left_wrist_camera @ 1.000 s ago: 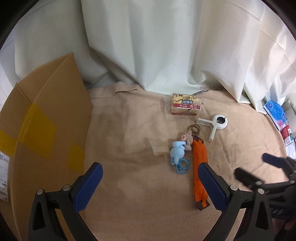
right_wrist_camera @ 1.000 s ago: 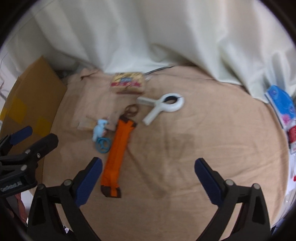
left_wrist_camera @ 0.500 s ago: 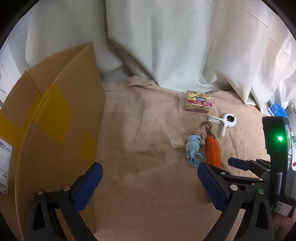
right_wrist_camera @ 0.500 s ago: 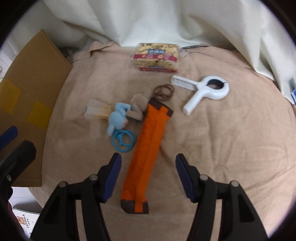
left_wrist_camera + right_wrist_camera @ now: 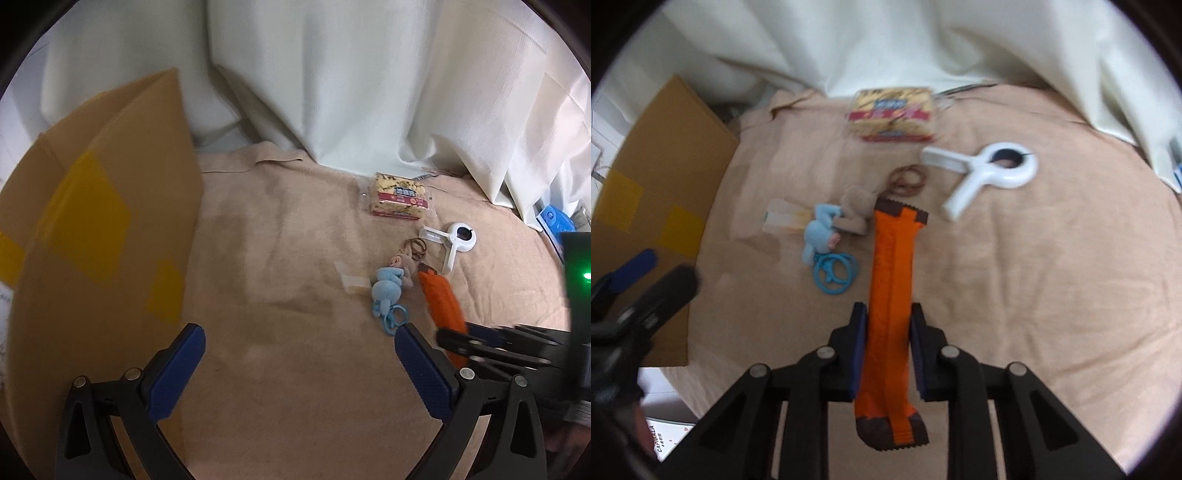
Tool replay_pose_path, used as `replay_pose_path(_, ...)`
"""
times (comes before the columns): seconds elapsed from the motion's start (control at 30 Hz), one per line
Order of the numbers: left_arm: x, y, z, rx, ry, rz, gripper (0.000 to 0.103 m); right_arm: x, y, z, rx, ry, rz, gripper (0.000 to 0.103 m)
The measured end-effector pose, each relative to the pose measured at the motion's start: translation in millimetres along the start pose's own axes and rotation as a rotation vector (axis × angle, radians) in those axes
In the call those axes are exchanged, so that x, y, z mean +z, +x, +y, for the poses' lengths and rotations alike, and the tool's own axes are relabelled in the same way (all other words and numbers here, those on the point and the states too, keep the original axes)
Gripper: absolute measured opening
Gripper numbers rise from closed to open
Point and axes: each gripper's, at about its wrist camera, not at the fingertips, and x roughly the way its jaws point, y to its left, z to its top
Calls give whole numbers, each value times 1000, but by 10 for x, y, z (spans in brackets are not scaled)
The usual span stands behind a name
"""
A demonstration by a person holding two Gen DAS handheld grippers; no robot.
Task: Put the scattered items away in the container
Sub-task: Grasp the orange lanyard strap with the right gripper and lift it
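Left wrist view: the left gripper (image 5: 299,363) hangs with its jaws spread wide and nothing between them, over bare beige cloth (image 5: 280,258). The cardboard box (image 5: 99,236), the container, stands at about nine o'clock. At three o'clock the scattered items cluster: a snack pack (image 5: 400,199), a white clip (image 5: 452,243), brown hair ties (image 5: 416,247), a small blue plush toy (image 5: 388,290), and the orange packet (image 5: 441,299), its near end lost behind the right gripper (image 5: 476,341).

Right wrist view: the right gripper (image 5: 888,332) has clenched on the orange packet (image 5: 892,280), pads pressing both long edges low on its length. The frame is soft, so I cannot tell whether the packet has left the cloth.

Risk, as I judge it: the grip sits toward one end of a long, limp packet, so the far end at twelve o'clock may sag and drag the plush or hair ties, or slip free on the swing toward the box.

Only this view shows the grip itself; only the left one shows the box's tall flap to clear.
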Motion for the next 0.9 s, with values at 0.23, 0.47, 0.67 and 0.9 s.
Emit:
replay_pose_path(0.23,158,325,-176,73,50,4,103,-198,-392,-242,-20,35,-46,26)
replay_pose_path(0.47,261,590,-189,45,11,33,103,-229,-399,-398,-22,84,-42,26)
replay_pose_path(0.67,280,718,-213,8,-29,45,96,-251,-481,-452,-16,95,-65,26)
replay_pose_path(0.9,287,807,-199,-7,-48,85,61,-255,-490,-476,-9,108,-68,26)
